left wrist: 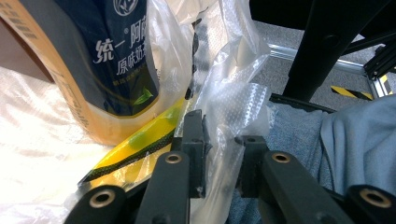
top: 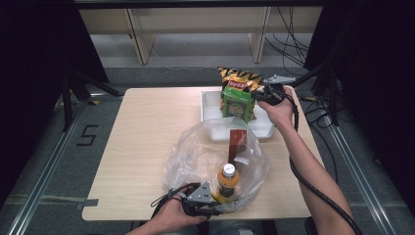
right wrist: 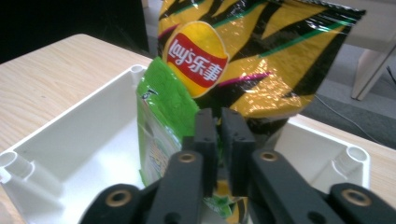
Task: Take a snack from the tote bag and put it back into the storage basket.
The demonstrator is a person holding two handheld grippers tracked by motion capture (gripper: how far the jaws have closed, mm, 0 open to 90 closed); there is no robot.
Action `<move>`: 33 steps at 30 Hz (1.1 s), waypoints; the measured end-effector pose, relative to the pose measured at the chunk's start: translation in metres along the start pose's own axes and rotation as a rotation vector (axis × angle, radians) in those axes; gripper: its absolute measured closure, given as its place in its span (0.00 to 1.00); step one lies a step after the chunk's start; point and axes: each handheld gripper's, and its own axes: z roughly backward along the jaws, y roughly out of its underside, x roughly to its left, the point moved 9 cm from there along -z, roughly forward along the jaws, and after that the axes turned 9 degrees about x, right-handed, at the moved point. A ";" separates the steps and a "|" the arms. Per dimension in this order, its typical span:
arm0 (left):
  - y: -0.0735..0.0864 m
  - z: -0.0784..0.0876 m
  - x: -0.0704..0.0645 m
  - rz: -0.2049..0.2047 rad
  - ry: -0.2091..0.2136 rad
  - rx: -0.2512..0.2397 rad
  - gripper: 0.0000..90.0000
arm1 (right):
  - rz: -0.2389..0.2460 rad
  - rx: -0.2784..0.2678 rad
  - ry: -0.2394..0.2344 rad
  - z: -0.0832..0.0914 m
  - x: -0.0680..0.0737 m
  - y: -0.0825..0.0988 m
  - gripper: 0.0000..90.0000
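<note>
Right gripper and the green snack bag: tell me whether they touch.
Touching. In the right gripper view, the right gripper has its jaws closed on the green snack bag's edge.

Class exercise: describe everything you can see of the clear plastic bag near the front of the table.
The clear plastic bag is thin, crinkled, see-through film, lying bunched and open near the table's front edge. Inside stand a capped bottle of orange-brown drink with a dark label and a brown carton; a yellow packet lies by the bottle's base. The left hand-held gripper pinches a fold of film at its front edge.
</note>
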 end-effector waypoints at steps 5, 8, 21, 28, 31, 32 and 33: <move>-0.001 0.002 0.000 -0.003 -0.003 -0.002 0.85 | -0.002 -0.027 0.010 0.019 0.006 -0.004 0.86; -0.003 0.006 0.002 -0.009 -0.014 -0.008 0.83 | 0.017 -0.036 -0.014 0.036 0.018 -0.005 0.82; -0.025 0.057 0.002 -0.031 -0.084 -0.109 0.48 | 0.058 -0.036 -0.211 0.098 0.081 0.023 0.73; -0.036 0.071 0.003 -0.031 -0.098 -0.153 0.45 | 0.102 -0.057 -0.329 0.120 0.114 0.016 0.67; -0.037 0.070 0.006 -0.030 -0.102 -0.156 0.46 | 0.104 -0.046 -0.367 0.121 0.126 0.015 0.65; -0.037 0.070 0.006 -0.011 -0.106 -0.158 0.47 | 0.113 -0.042 -0.365 0.121 0.128 0.015 0.64; -0.037 0.070 0.007 -0.011 -0.107 -0.157 0.47 | 0.102 -0.038 -0.373 0.120 0.131 0.015 0.63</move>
